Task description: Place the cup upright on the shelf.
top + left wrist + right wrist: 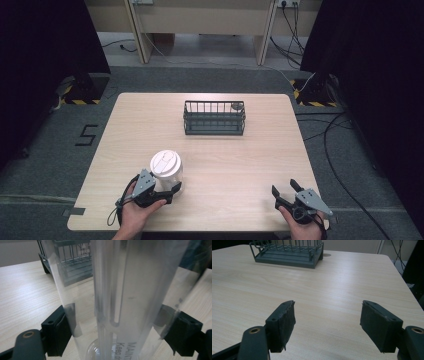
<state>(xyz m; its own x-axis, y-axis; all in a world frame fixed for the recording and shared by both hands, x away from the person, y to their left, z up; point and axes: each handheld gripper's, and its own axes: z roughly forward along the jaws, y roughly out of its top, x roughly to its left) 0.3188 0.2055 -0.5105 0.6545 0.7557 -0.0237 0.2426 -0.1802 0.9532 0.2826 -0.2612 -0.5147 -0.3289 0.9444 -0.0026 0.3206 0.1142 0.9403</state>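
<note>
Left gripper view: fingers [62, 332] (black) against bottle [120, 290]

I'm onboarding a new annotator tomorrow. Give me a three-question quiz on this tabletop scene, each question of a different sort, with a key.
1. True or false: the right gripper is shut on the clear plastic cup.
2. Which stands at the table's far side? A) a red bowl B) a dark wire basket C) a stack of plates
3. Fill in: the cup's lid is ____ in colour.

Key: 1 false, its jaws stand open over bare wood, and the left gripper has the cup between its jaws; 2 B; 3 white.
</note>
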